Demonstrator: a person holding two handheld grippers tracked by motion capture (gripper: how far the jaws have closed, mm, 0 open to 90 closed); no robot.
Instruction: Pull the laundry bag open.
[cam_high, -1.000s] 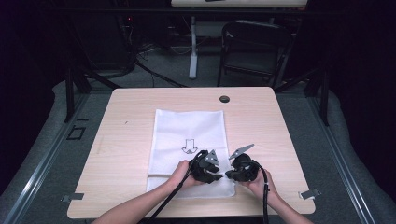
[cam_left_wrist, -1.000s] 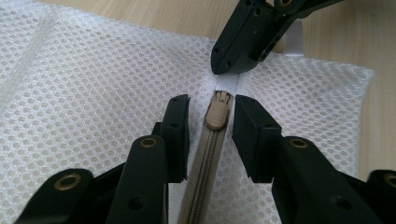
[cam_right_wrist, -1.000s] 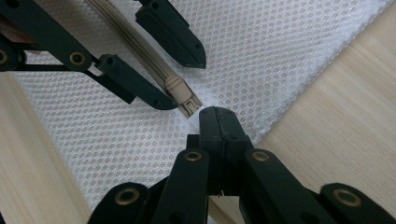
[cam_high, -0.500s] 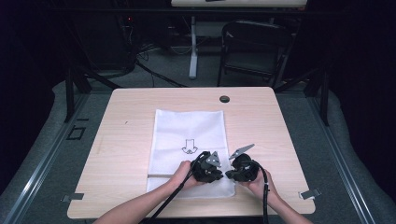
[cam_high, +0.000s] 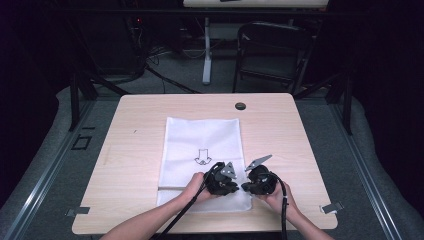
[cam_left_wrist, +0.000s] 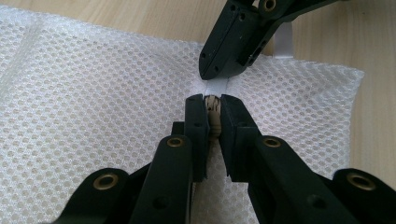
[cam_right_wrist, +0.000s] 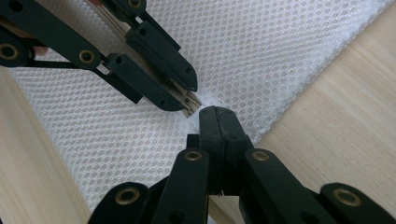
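Note:
A white mesh bag lies flat on the wooden table, with a black arrow printed on it. Both grippers meet tip to tip at its near right corner. My left gripper has just been closing, and its pads now pinch a small cream zipper pull. It also appears in the high view. Facing it, my right gripper is shut on a white tab at the bag's edge. From above, the right gripper sits just right of the left one.
A black grommet sits near the table's far edge. Behind the table stand a dark chair and a white post, with cables on the floor. Bare wood flanks the bag on both sides.

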